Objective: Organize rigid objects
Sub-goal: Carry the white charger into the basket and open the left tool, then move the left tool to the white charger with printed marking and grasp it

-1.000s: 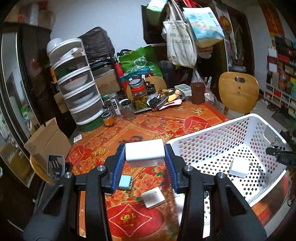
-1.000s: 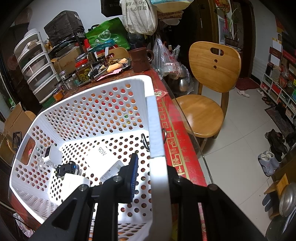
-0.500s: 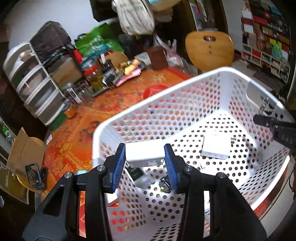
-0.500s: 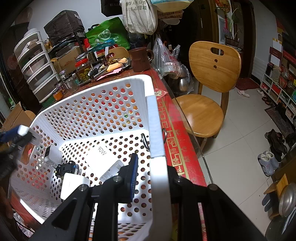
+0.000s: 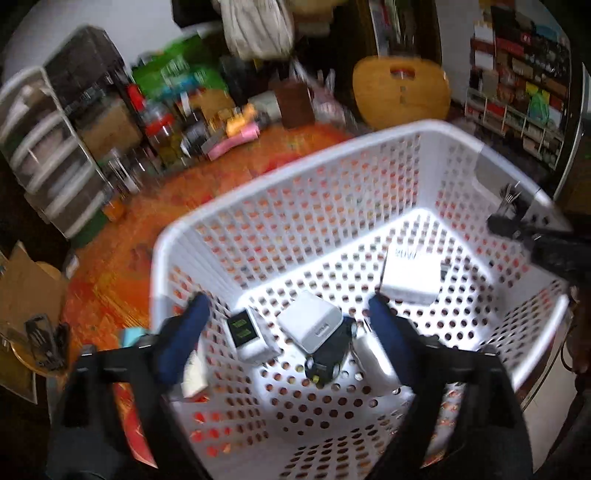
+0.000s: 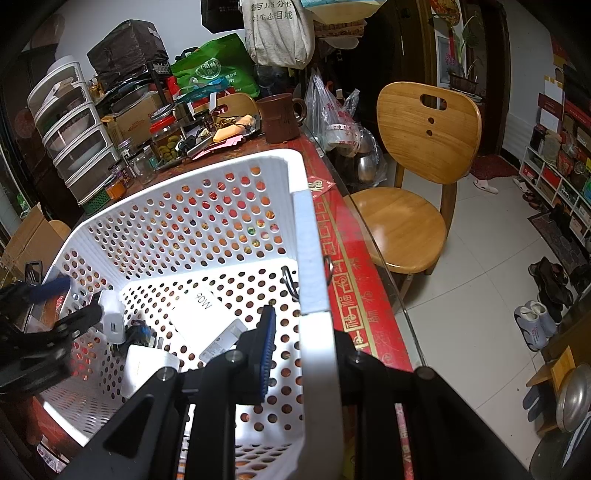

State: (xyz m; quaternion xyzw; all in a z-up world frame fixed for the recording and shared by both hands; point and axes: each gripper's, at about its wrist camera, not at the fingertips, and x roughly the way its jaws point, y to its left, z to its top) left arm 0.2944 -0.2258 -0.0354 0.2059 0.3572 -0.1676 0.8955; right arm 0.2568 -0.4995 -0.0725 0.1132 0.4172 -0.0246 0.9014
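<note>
Left wrist view is motion-blurred, so we can't read the tabletop [image 5: 236, 173] clutter behind the white perforated plastic basket [image 5: 295, 206], and our own frame cuts off the basket's near wall. Left tongs [image 5: 288, 317] have just been opening and stand wide apart over the basket, blue pads clear, nothing between them. Below them on the basket floor: a white rounded-square box [image 5: 308, 325] lying tilted, with grey print too small to read; beside it a small box with a black and green label [image 5: 247, 334], text not legible; a black gadget [image 5: 327, 356] partly under the white box; a larger white flat box [image 5: 410, 273] well apart, towards the far right corner, its print blurred. At the right edge the dark tip of the right tongs is only partly in frame. Right wrist view is sharp: right tongs [image 6: 306, 332] are clamped on the basket's smooth solid rim, one pad inside, the other hidden behind the wall. The big white box here reads "90W", upside down. A canvas tote [image 6: 277, 29] hanging at the back carries Chinese characters, cut off at the top. The left tongs show blurred at the left edge. Red-and-gold patterned cloth covers the tabletop under a glass sheet; a wooden chair [image 6: 417, 166] stands beside it.
</note>
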